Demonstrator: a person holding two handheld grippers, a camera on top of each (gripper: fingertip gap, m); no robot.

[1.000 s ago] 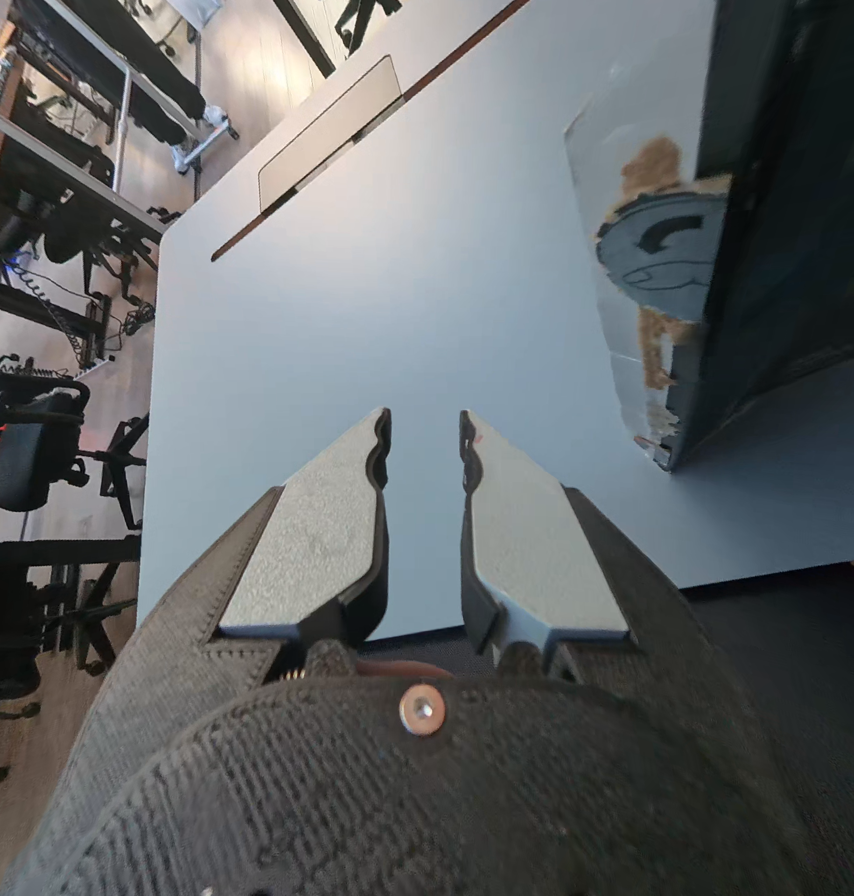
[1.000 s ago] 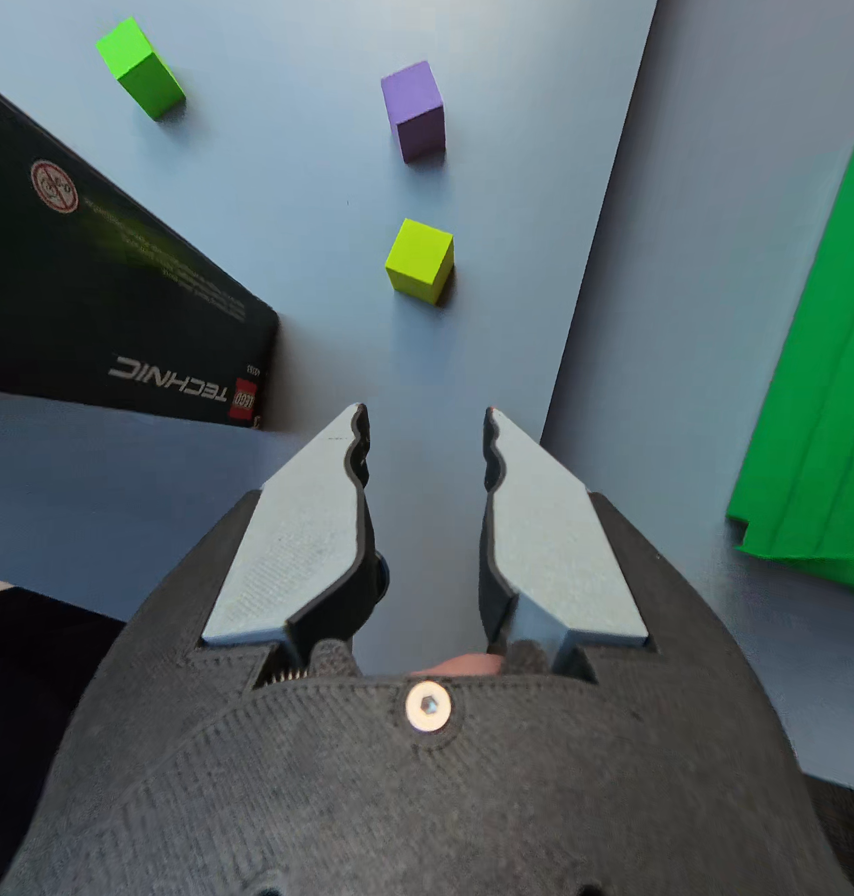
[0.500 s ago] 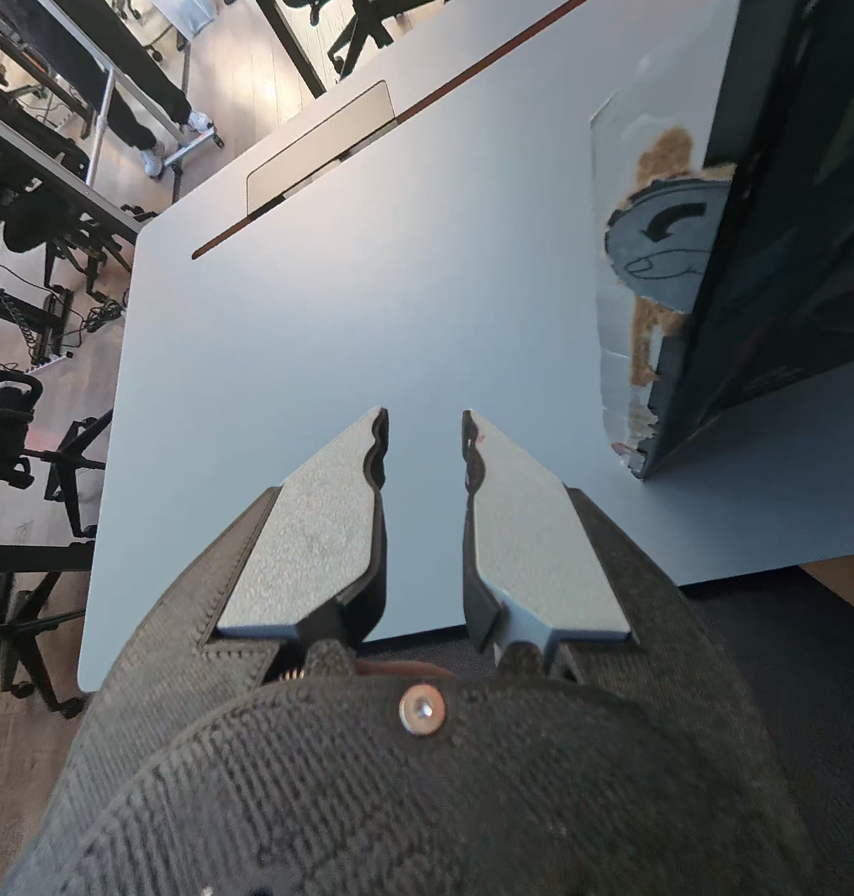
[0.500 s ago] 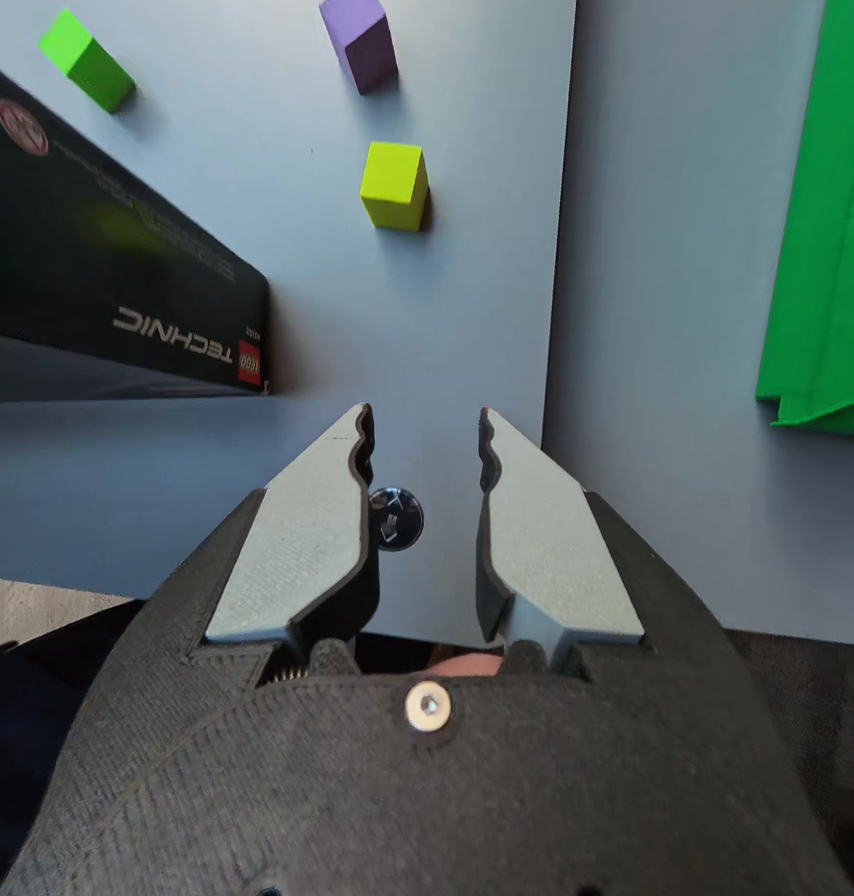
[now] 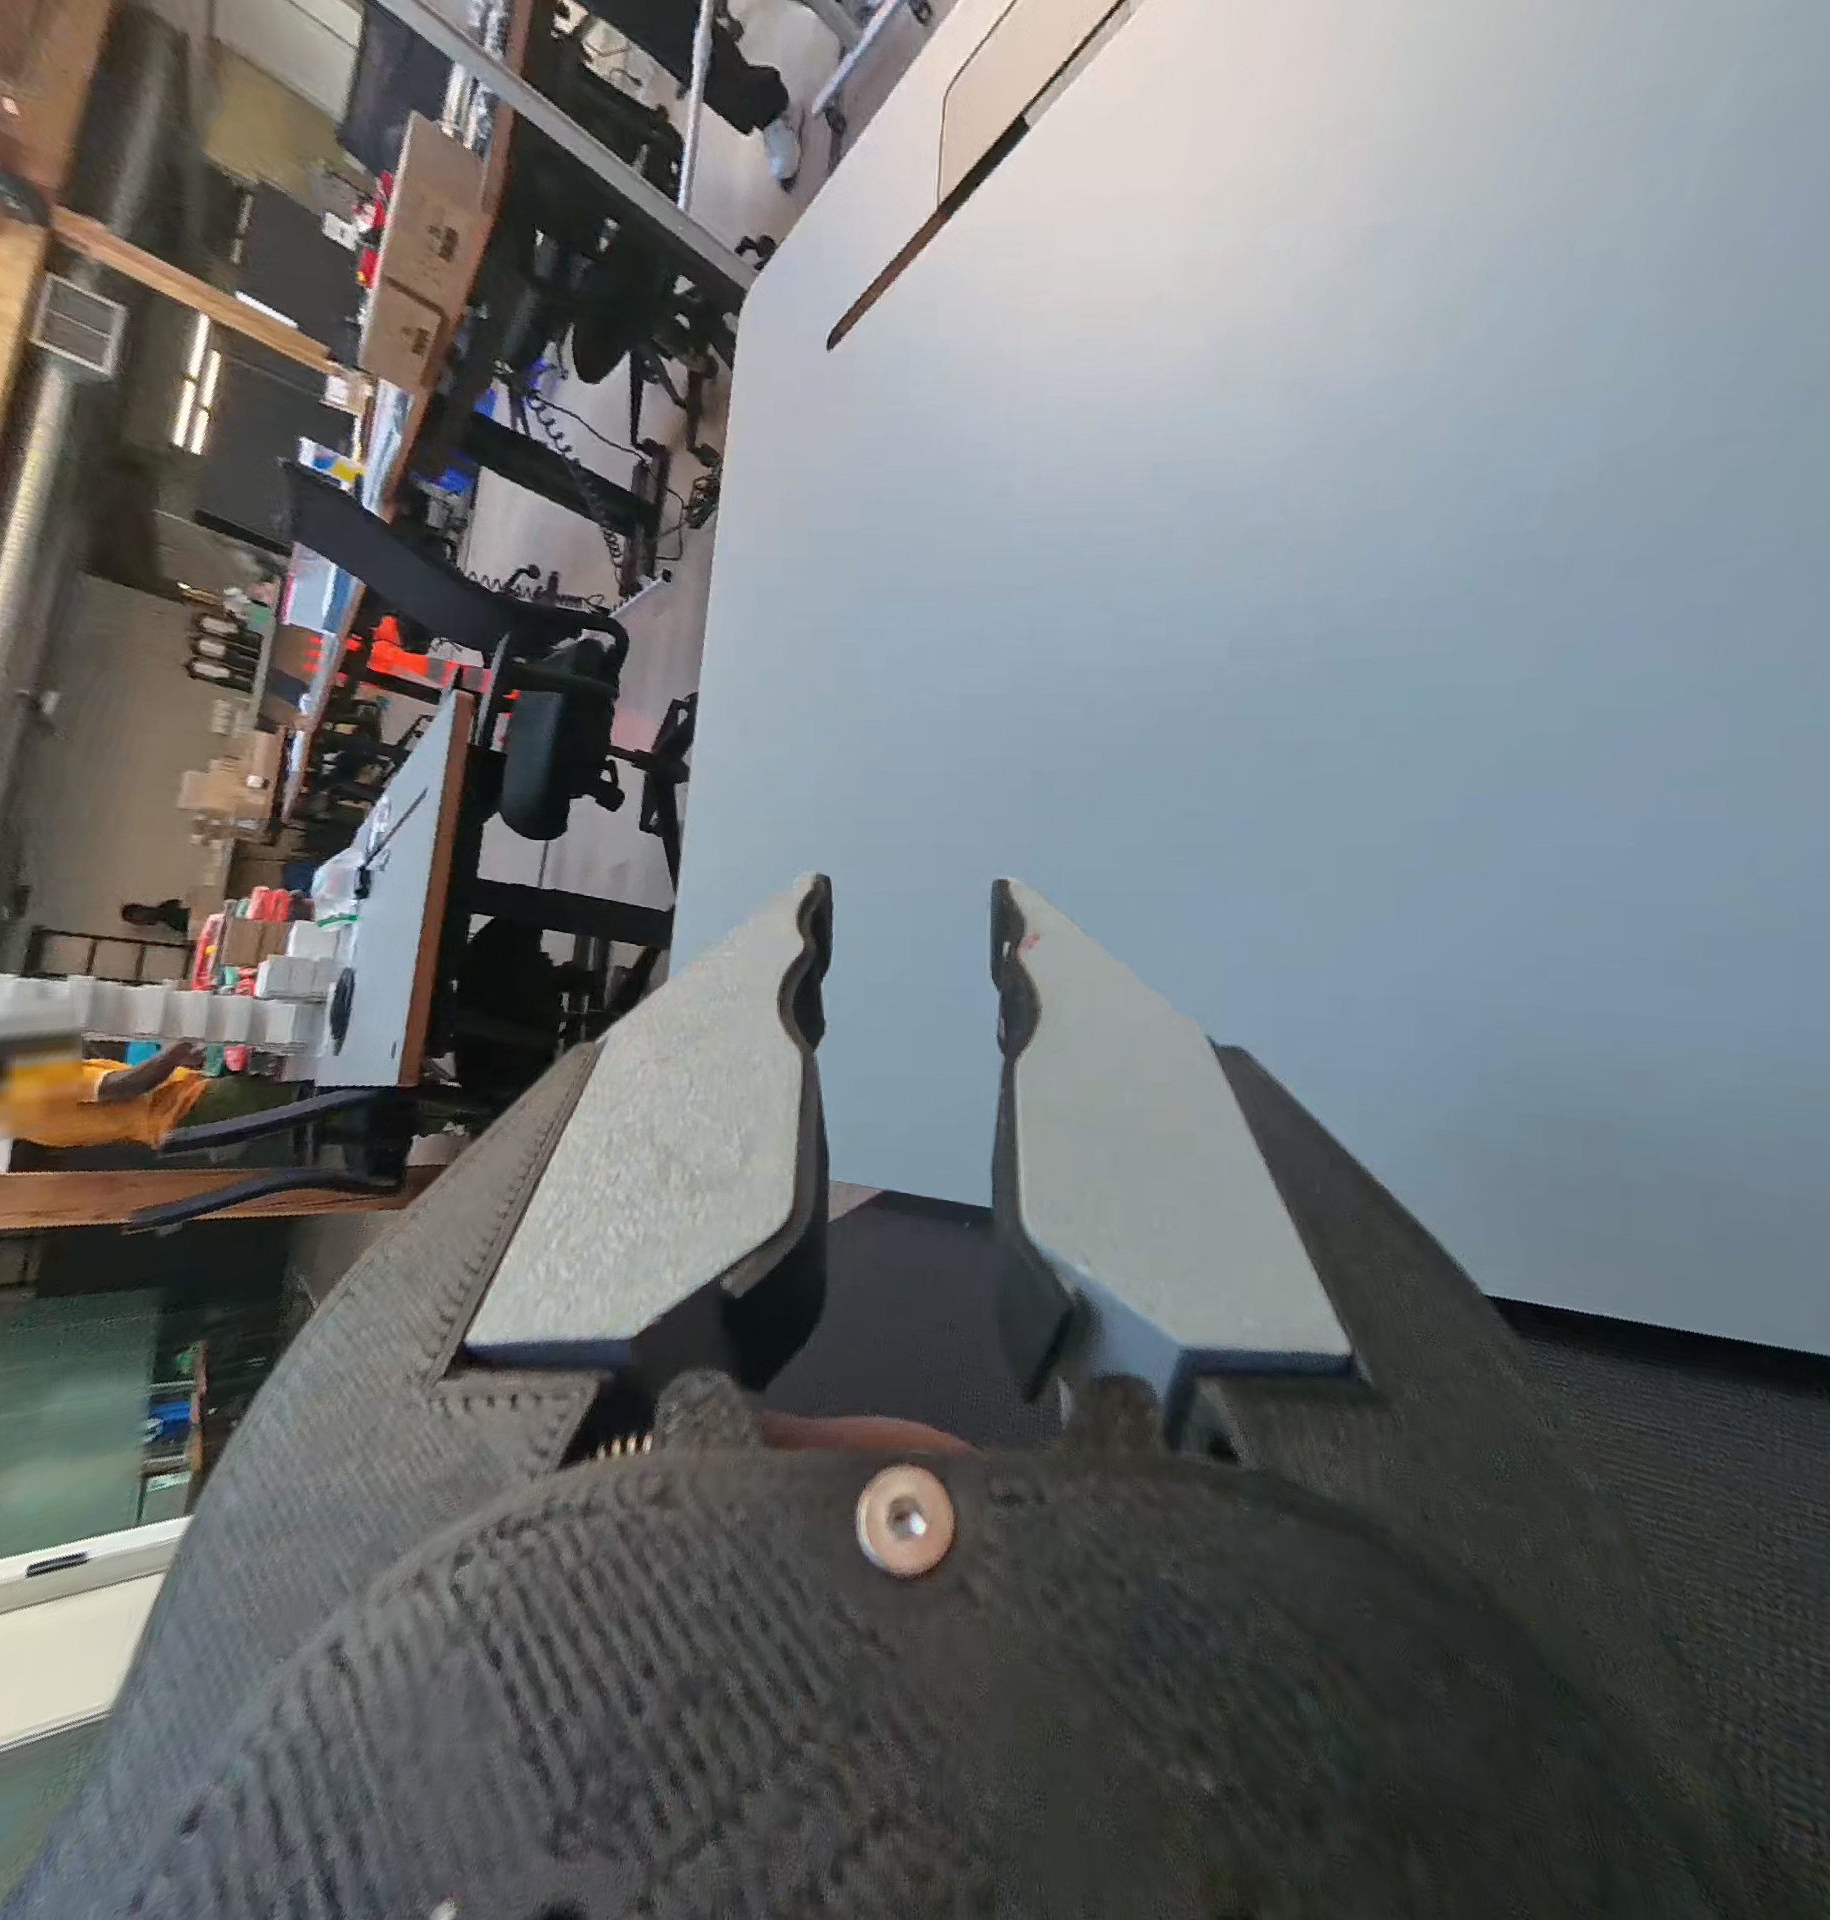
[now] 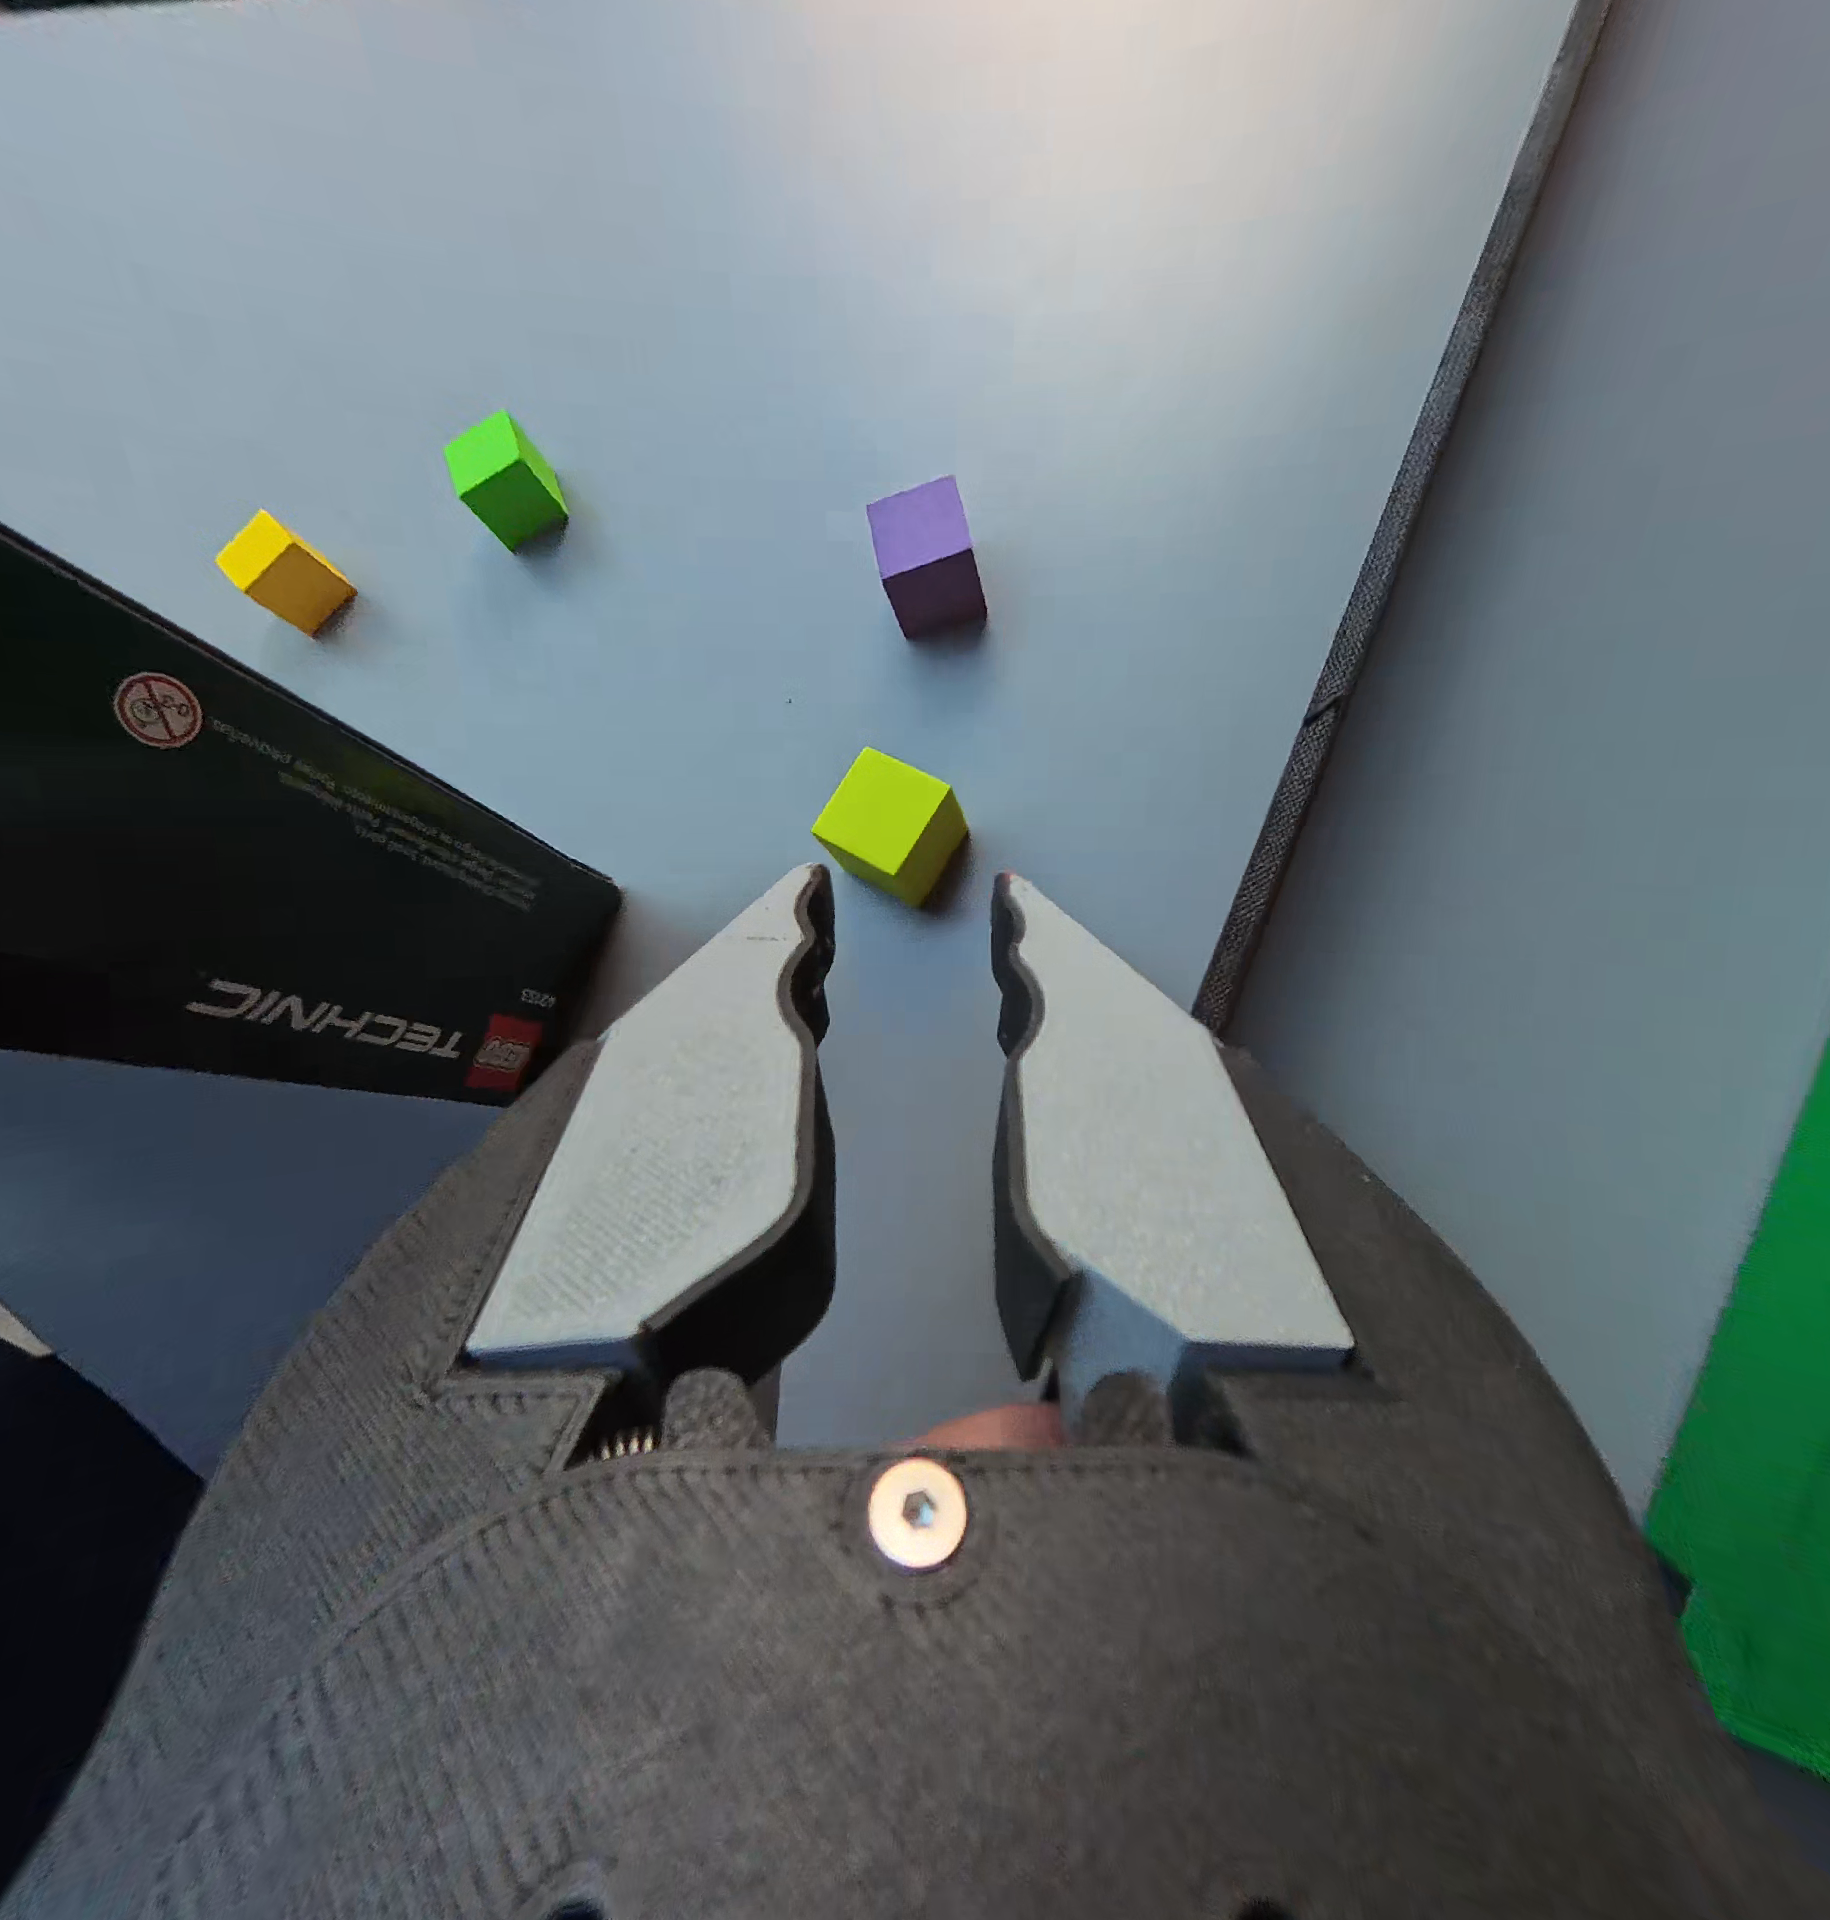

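Right wrist view | right gripper [image 6: 911,894] spread, bare, near lime cube [image 6: 888,821] | left gripper [image 5: 911,904] spread, bare | black box [image 6: 215,883] closed

A pale blue-grey table [image 6: 682,260] bears four wooden cubes. The lime cube [image 6: 890,823] lies near centre; the purple cube [image 6: 929,556] lies toward 12 o'clock of it, apart. The green cube [image 6: 506,478] lies at 10 o'clock of the lime cube, and the yellow cube [image 6: 285,571] lies farther out at 9 to 10 o'clock, near the top edge of a black printed box [image 6: 215,883] lying at 9 o'clock. A dark edge strip [image 6: 1410,520] runs along the table at 2 o'clock; a green cloth [image 6: 1804,1403] hangs at 4 o'clock. Left wrist view: bare table surface [image 5: 1306,623], with a workshop of desks and shelving [image 5: 319,520] at 9 to 11 o'clock.
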